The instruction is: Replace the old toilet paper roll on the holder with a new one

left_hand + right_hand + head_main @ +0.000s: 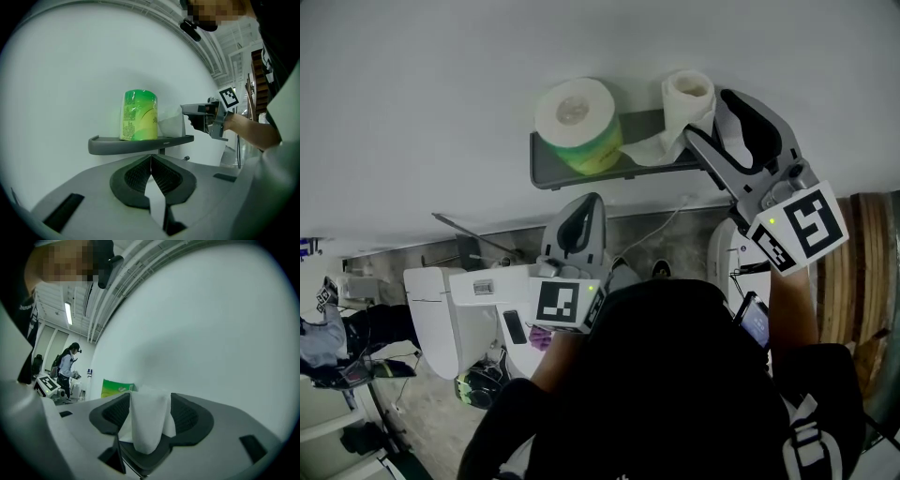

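**Right claw.** The right gripper (705,117) is standing partly spread at the 3 o'clock end of the grey shelf (546,164). It is pinching the white roll (688,94), which is standing upright between the jaws. In the right gripper view the white paper is filling the whole gap and is touching both ribbed pads (187,414). A loose paper tail (652,148) is trailing from the roll toward 8 o'clock, onto the shelf.

**Left claw.** The left gripper (151,159) is holding its jaws pressed together with nothing between them. It is pointing at the shelf from the 6 o'clock side, apart from it.

**New roll.** The green-wrapped roll (578,122) is standing upright on the shelf, at 9 o'clock of the white roll, against the wall (441,94).
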Tool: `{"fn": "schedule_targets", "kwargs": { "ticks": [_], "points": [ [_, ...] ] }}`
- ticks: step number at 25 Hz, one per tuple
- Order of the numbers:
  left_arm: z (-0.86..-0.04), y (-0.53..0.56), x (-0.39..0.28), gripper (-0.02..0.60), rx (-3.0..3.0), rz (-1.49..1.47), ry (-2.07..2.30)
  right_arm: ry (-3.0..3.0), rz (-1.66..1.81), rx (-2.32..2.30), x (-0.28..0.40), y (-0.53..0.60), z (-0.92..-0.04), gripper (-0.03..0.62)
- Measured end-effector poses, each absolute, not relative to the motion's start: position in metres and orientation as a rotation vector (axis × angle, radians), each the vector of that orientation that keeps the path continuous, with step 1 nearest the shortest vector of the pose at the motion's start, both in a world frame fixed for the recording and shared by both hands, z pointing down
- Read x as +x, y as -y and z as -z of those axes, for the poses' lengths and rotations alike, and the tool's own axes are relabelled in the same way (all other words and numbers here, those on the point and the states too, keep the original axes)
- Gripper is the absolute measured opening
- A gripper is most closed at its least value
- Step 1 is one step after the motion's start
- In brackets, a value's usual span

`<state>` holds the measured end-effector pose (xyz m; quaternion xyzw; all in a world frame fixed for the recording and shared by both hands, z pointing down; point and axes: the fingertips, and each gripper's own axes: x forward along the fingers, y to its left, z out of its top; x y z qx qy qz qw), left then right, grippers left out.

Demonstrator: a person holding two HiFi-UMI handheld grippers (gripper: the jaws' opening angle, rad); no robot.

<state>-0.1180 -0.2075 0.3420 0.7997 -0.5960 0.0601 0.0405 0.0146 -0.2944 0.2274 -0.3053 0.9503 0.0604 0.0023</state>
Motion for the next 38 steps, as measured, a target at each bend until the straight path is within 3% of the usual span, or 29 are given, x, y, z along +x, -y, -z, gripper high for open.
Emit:
{"fn": "schedule_targets", "kwargs": {
  "ticks": [10,19,30,38],
  "points": [
    [-0.34,0.206,-0.122,0.023,2.445,-0.188,1.837,-2.938,-0.273,-0.837,-0.002,0.262,-0.184,0.268],
    [-0.337,0.202,-0.136,0.023,2.419,-0.173,1.873,-3.024,-0.21,-0.662,-0.061,0.224,-0.187,0.323],
    [-0.333,0.194,-0.183,0.023,2.434,-0.164,1.803,-3.121,-0.099,-1.021,-0.129,0.254,-0.239,0.408],
    [-0.335,0.187,-0.215,0.023,2.429,-0.163,1.787,-3.084,-0.156,-1.3,-0.141,0.276,-0.248,0.41]
  ]
}}
